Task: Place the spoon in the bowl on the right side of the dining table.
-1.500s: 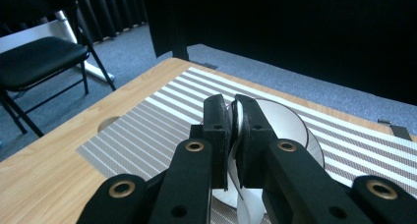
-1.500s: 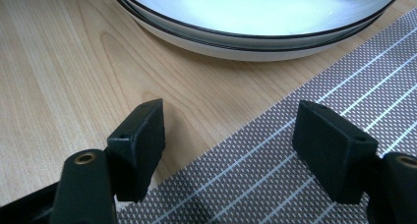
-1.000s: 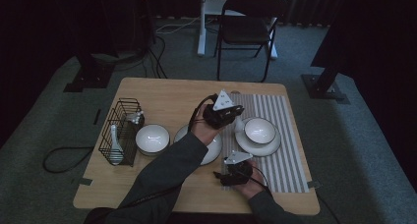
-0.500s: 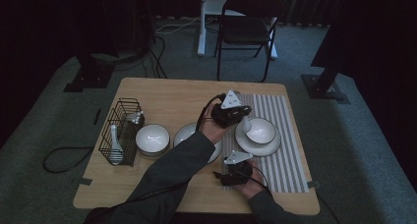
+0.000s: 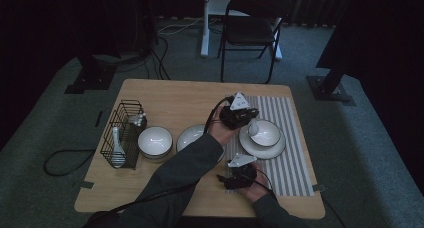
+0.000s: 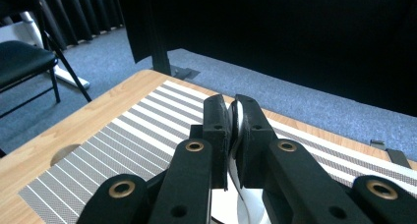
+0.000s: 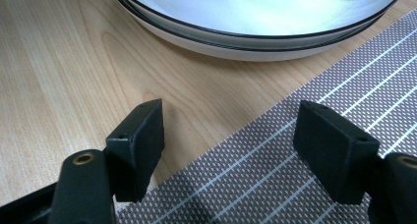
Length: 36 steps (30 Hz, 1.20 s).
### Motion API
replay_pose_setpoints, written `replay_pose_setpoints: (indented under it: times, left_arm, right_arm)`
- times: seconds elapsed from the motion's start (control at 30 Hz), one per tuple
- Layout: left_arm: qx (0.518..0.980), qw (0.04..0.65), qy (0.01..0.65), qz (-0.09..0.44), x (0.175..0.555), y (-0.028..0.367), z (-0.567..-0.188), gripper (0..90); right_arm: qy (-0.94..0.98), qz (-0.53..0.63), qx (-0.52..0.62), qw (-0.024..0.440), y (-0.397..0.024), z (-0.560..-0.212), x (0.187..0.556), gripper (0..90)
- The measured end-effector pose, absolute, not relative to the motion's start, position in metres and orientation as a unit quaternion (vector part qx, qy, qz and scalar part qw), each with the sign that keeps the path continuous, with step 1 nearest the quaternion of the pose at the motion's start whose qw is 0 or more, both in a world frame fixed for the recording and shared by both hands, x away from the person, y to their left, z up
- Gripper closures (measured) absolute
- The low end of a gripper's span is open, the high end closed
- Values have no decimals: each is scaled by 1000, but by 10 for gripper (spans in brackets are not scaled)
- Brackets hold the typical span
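My left gripper (image 5: 248,119) hangs over the left rim of a white bowl (image 5: 267,133) that sits on a plate (image 5: 260,149) on the striped mat (image 5: 290,163). It is shut on a white spoon (image 5: 253,128), whose head hangs over the bowl. In the left gripper view the spoon's thin handle (image 6: 238,122) is pinched between the jaws of the left gripper (image 6: 232,113). My right gripper (image 5: 232,177) rests low near the table's front edge. Its jaws stand wide apart in the right gripper view (image 7: 241,135), with nothing between them, over the mat's edge (image 7: 295,184).
A black wire basket (image 5: 122,130) at the table's left holds another white spoon (image 5: 116,149). A white bowl (image 5: 155,139) stands beside it, then a shallow plate (image 5: 191,135), seen close ahead of the right gripper (image 7: 255,17). A folding chair (image 5: 250,33) stands beyond the table.
My left gripper has carried the spoon to the right and slightly down, from over the table's middle to the bowl on the mat. The right gripper has stayed put.
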<state>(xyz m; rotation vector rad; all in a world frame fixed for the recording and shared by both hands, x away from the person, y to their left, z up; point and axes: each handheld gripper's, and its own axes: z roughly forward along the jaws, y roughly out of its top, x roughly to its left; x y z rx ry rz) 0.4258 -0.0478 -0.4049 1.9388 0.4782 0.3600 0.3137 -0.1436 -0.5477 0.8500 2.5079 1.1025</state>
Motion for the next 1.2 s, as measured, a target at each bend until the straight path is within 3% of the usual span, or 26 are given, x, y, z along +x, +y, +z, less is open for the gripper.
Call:
replay_pose_setpoints:
  times: [1.2]
  left_arm:
    - [843, 485, 192, 133, 419, -48, -448, 841]
  right_arm:
    - [867, 380, 292, 136, -143, -548, 314, 267]
